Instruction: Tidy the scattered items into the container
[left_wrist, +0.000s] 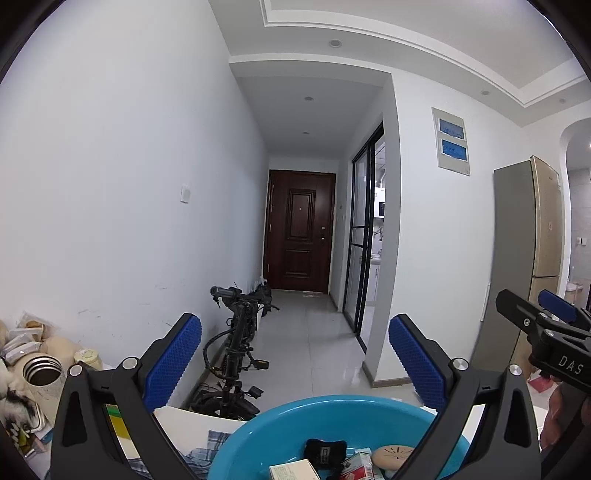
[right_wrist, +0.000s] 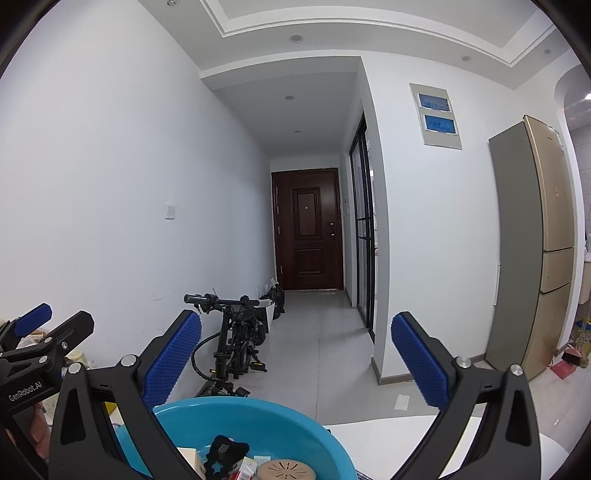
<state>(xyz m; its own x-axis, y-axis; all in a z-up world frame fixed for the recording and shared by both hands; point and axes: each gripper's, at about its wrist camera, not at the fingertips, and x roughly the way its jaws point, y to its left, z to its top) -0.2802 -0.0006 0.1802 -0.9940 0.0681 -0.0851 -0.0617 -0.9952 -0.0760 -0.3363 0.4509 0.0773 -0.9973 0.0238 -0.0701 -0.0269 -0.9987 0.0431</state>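
A blue plastic basin (left_wrist: 258, 428) stands on the white table, low in both wrist views (right_wrist: 177, 413). In it lie a black pouch (left_wrist: 325, 450), a white box (left_wrist: 291, 470), a red and white carton (left_wrist: 356, 466) and a beige round disc (left_wrist: 393, 456). My left gripper (left_wrist: 295, 363) hangs above the basin's far rim, open, with nothing between its blue pads (left_wrist: 173, 362). My right gripper (right_wrist: 295, 363) is open too and empty, over the basin's right side. Each gripper shows in the other's view: the right one (left_wrist: 528, 301), the left one (right_wrist: 62, 315).
An open steel flask (left_wrist: 40, 369), snack packets (left_wrist: 29, 332) and a checked cloth (left_wrist: 207, 446) lie left of the basin. Beyond the table edge (right_wrist: 406, 421) a folded bicycle (left_wrist: 236, 350) leans by the wall. A tall fridge (right_wrist: 532, 240) stands right; the hallway leads to a dark door (right_wrist: 308, 229).
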